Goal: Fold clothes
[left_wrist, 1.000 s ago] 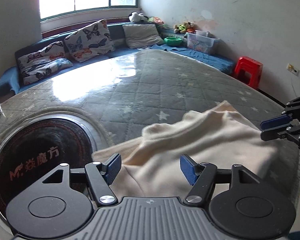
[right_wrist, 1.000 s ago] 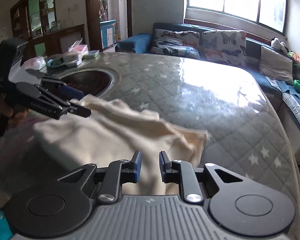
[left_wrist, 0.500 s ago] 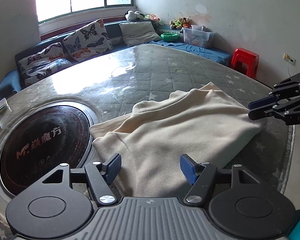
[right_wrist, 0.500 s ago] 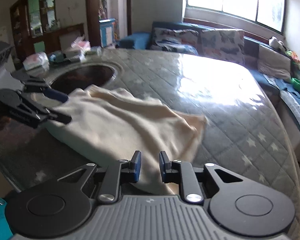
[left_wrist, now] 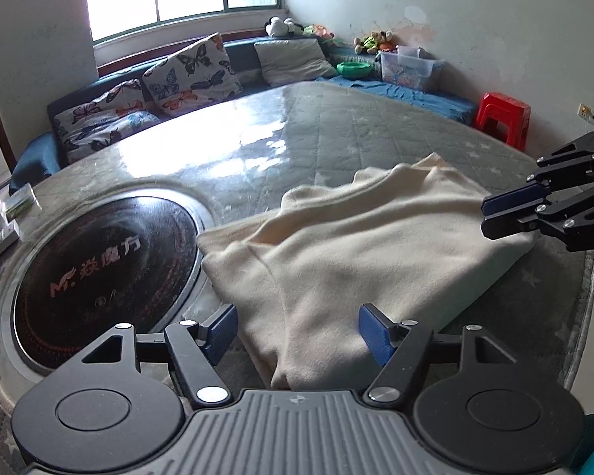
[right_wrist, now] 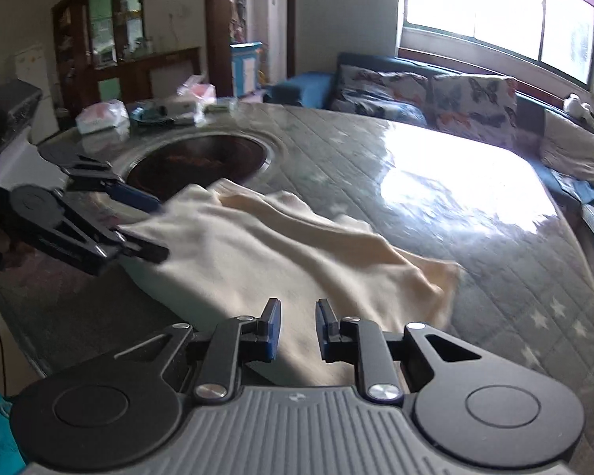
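Cream sweater [left_wrist: 360, 253] lies folded on the bench [left_wrist: 336, 134] — left gripper [left_wrist: 297, 328] jaws wide apart at six o'clock, right gripper [right_wrist: 297, 324] jaws narrowly parted, both empty.

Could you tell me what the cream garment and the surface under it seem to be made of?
The cream garment looks like soft, matte fleece or knit: fuzzy, with rounded folds. The table cover looks like quilted grey fabric with stars under a glossy clear sheet, probably plastic or glass, judging by the window glare.
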`<state>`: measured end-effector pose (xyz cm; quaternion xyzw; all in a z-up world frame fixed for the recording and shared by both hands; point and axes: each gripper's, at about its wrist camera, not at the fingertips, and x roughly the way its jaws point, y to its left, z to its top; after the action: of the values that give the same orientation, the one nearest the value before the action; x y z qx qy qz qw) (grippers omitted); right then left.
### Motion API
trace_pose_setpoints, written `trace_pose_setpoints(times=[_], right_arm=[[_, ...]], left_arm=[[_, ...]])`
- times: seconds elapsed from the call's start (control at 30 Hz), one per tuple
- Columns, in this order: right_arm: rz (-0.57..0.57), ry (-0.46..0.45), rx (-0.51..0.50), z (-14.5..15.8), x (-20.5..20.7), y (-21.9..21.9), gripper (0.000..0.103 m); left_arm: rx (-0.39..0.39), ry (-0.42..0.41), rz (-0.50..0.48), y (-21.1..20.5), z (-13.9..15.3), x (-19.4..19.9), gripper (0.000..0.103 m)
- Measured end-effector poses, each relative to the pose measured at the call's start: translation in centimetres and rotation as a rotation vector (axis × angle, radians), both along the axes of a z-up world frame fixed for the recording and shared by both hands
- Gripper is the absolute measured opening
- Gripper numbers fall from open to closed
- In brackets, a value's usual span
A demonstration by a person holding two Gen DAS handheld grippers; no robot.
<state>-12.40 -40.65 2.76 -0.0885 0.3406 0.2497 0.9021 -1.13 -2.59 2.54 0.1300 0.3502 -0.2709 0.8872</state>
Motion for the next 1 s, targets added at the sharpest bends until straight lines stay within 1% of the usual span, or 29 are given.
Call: trace_pose_setpoints(times=[0.13, 0.23, 0.3, 0.33, 0.37, 0.4, 0.43, 0.57, 0.67, 0.77, 0.9, 1.0], right_arm=[[0.028, 0.025, -0.011, -1.1, 0.6, 1.2, 0.018], [0.031, 0.033, -0.013, -1.3, 0.8, 1.3, 0.018], [0.033, 0.030, -0.013, -1.1, 1.0, 1.4, 0.018], [0.032, 0.025, -0.013, -0.9, 1.1, 1.4, 0.020], [0.027, 0.017, -0.012, -0.7, 1.3, 1.4, 0.023], [0.015, 0.009, -0.011, -0.5, 1.6, 1.3, 0.025], [-0.001, 0.002, -0.009, -0.5, 2.0, 1.3, 0.027], [-0.073, 0.011, 0.019, -0.8, 4.3, 0.8, 0.027], [-0.131, 0.052, 0.028, -1.9, 5.8, 0.2, 0.027], [-0.146, 0.075, 0.035, -2.5, 6.5, -0.1, 0.027], [-0.141, 0.044, 0.037, -1.5, 7.1, 0.0, 0.027], [-0.164, 0.030, 0.052, -1.2, 8.4, -0.1, 0.027]], left_arm=[[-0.047, 0.034, 0.033, 0.7, -0.5, 0.2, 0.073], [-0.036, 0.035, 0.037, 0.6, -0.1, 0.3, 0.074], [-0.026, 0.023, 0.034, 0.4, 0.3, 0.3, 0.081], [-0.023, 0.015, 0.032, 0.3, 0.5, 0.4, 0.082], [-0.020, 0.008, 0.030, 0.2, 0.8, 0.5, 0.085], [-0.024, 0.005, 0.028, 0.1, 1.0, 0.6, 0.086], [-0.026, 0.003, 0.026, 0.0, 1.2, 0.8, 0.086], [-0.008, -0.014, 0.020, -0.8, 1.4, 1.7, 0.086], [-0.002, -0.013, 0.020, -1.3, 1.4, 2.6, 0.086], [0.001, -0.023, 0.010, -2.0, 1.7, 3.4, 0.086], [0.018, -0.033, -0.006, -3.4, 1.5, 5.1, 0.086], [0.032, -0.030, 0.002, -4.5, 0.9, 6.8, 0.086]])
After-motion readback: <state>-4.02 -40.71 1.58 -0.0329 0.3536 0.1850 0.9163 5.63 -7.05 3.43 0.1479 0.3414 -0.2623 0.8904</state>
